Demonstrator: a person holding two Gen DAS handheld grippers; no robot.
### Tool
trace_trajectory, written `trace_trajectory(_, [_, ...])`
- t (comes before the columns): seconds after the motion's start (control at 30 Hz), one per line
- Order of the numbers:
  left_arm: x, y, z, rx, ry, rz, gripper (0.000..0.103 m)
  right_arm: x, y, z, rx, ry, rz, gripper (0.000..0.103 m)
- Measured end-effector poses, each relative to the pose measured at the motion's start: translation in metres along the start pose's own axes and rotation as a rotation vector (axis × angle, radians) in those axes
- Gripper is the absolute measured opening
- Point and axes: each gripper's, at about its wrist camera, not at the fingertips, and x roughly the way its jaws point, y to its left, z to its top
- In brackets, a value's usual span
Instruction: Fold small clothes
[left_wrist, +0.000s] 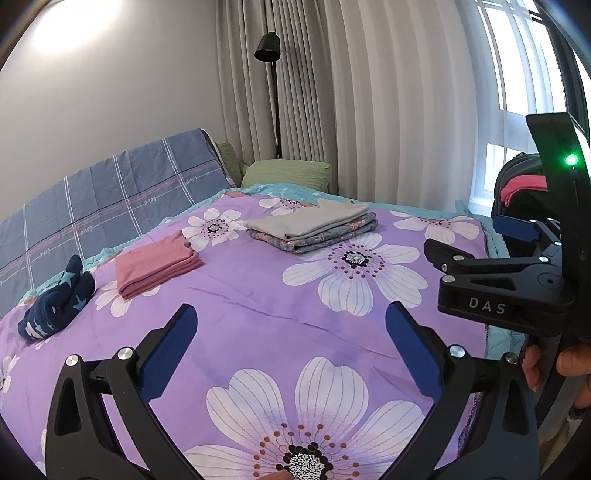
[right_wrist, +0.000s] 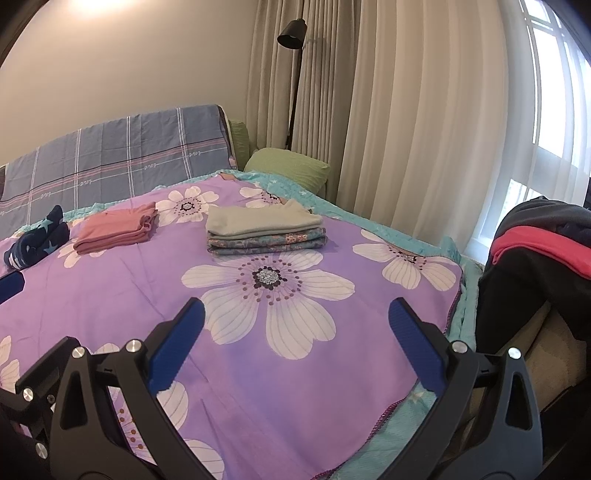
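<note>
Blue-padded black left tongs (left_wrist: 291, 325) and right tongs (right_wrist: 295, 321) both hover spread wide and empty over the purple floral bedspread (left_wrist: 258, 295), side by side; fingers of a hand (left_wrist: 533, 365) grip the right tool's handle. Bare bedspread lies between and ahead of each pair, its teal-trimmed edge (right_wrist: 456, 306) falling away on the right. Well beyond the tongs sit the folded pink garment (left_wrist: 155, 267), a folded stack topped with grey cloth (left_wrist: 314, 227), and a rolled navy star-print piece (left_wrist: 55, 299) far left. Dark and red clothes (right_wrist: 535, 251) are heaped off the right edge.
</note>
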Motion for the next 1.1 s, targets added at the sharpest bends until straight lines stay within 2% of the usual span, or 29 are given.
trace_trajectory(1.1, [0.0009,-0.0009,-0.0037,-0.002,0.023,0.002,0.102,0.0033,0.0044,0.0000,-0.015,0.010,0.002,0.101])
